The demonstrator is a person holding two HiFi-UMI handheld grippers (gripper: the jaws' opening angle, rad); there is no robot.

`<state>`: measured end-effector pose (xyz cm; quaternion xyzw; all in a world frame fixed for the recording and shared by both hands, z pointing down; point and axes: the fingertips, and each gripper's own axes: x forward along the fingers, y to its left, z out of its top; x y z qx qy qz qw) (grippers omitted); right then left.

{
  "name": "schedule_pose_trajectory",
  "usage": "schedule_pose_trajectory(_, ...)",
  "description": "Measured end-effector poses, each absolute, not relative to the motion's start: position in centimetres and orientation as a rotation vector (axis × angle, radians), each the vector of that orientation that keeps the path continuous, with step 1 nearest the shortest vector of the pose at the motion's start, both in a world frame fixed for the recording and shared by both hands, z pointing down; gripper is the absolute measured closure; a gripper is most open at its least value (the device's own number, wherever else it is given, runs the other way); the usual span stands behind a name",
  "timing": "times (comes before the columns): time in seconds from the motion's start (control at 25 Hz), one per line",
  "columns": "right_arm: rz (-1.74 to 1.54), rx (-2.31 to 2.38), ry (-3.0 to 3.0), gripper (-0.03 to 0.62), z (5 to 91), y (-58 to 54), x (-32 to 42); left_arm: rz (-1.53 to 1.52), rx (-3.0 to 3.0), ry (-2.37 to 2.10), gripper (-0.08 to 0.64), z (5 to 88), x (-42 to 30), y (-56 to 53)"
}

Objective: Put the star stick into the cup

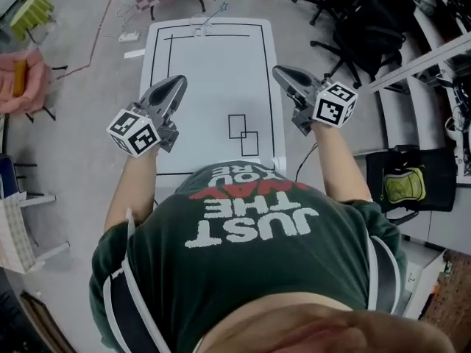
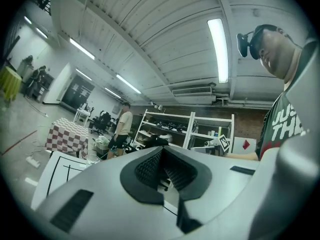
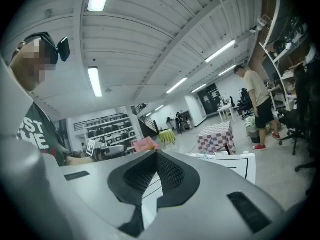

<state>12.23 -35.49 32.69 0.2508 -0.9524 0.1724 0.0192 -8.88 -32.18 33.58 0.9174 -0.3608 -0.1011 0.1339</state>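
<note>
- Grey plastic comes first on my left: the left gripper (image 1: 176, 81) hangs above the near left part of the white table (image 1: 213, 72). Its jaws are pressed together tip to tip.
- In its own view the left gripper (image 2: 161, 151) has nothing between its ribbed pads.
- On the floor left of the table I see a pink seat (image 1: 22, 79) and a white power strip (image 1: 129, 37), both well apart from my grippers.
- The clear cup (image 1: 199, 26) stands at the table's far end. The star stick (image 1: 219, 9) seems to rise out of it, slanting up to the right. It is too small for me to be sure it sits inside.
- Two small overlapping rectangles (image 1: 243, 134) are drawn on the tabletop between my grippers.
- The right gripper (image 1: 278, 70) hangs by the table's near right edge.
- In its own view the right gripper (image 3: 156, 153) is fully closed and empty.
- Black office chairs (image 1: 360, 28) and a yellow-green bag (image 1: 403, 184) sit off to the right of the table.
</note>
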Motion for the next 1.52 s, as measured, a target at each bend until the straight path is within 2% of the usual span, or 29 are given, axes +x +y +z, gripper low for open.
schedule_pose_trajectory(0.32, 0.479, 0.601, -2.968, 0.558, 32.7, -29.7, 15.4, -0.285, 2.592, -1.195, 0.549, 32.2, -4.4, -24.4)
schedule_pose_trajectory(0.88, 0.479, 0.638, -2.988, 0.558, 32.3, -25.0, 10.1, -0.251, 2.672, -1.128, 0.551, 31.7, -8.9, -20.1)
schedule_pose_trajectory(1.52, 0.384, 0.662, -2.967, 0.558, 31.9, -24.5, 10.7, -0.297, 2.664, -1.105, 0.549, 32.0, -8.9, -20.0)
